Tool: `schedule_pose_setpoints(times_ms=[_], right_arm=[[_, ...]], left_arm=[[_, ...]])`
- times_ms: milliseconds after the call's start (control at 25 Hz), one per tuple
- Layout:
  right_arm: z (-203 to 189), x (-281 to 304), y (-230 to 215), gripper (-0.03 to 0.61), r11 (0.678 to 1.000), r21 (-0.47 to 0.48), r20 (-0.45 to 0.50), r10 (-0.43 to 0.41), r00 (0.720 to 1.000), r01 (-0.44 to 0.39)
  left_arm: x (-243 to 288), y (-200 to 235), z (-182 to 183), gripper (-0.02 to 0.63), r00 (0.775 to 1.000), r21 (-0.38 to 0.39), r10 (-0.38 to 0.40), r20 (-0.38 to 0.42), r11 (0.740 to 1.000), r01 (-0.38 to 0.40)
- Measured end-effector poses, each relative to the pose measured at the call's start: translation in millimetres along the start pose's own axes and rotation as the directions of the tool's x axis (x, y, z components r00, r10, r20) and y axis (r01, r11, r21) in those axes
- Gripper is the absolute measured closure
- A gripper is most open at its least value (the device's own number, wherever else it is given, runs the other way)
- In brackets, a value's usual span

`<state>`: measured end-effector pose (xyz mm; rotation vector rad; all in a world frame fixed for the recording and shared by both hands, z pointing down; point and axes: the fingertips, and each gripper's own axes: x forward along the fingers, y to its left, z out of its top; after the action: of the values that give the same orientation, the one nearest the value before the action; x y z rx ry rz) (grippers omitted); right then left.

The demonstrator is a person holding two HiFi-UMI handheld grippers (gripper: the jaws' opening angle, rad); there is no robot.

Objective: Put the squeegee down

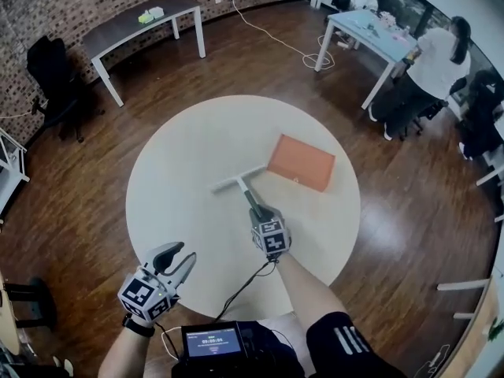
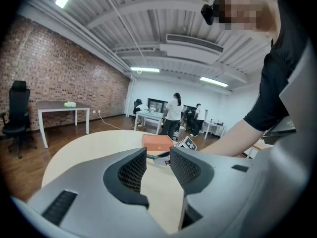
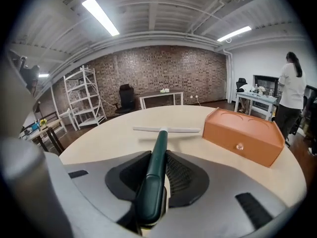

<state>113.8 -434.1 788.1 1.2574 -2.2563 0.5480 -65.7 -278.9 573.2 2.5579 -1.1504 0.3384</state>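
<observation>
A squeegee (image 1: 240,183) with a white blade and dark green handle points away from me over the round beige table (image 1: 181,172). My right gripper (image 1: 257,211) is shut on the handle (image 3: 159,152), and the blade (image 3: 166,129) lies low over the tabletop; I cannot tell whether it touches. An orange box (image 1: 302,162) lies just right of the blade, apart from it. My left gripper (image 1: 183,260) hovers open at the table's near-left edge, nothing between its pads (image 2: 133,170). In the left gripper view the box (image 2: 157,142) shows beyond the jaws.
A grey table (image 1: 142,24) and a black chair (image 1: 49,69) stand at the back left. At the back right are a light blue table (image 1: 366,30) and seated people (image 1: 441,61). A screen device (image 1: 213,341) hangs at my waist.
</observation>
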Motion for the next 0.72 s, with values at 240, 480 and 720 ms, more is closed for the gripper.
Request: schedule_pose_setpoints(times_ms=[240, 480, 720], right_arm=[[-11.7, 21.8, 0.7, 0.463, 1.000, -0.010, -0.020, 0.013, 1.000, -0.013], [-57.4, 27.9, -4.6, 0.460, 0.998, -0.046, -0.164, -0.039, 0.986, 0.032], [-72.0, 36.5, -2.3, 0.449, 0.993, -0.109, -0.201, -0.066, 0.977, 0.044]], left_arm=[[15.8, 17.0, -4.1, 0.457, 0.999, -0.019, 0.018, -0.031, 1.000, -0.019], [25.6, 20.2, -8.7, 0.457, 0.999, -0.031, 0.030, -0.043, 0.999, -0.031], [23.3, 25.6, -14.9, 0.457, 0.998, -0.044, 0.036, -0.046, 0.998, -0.038]])
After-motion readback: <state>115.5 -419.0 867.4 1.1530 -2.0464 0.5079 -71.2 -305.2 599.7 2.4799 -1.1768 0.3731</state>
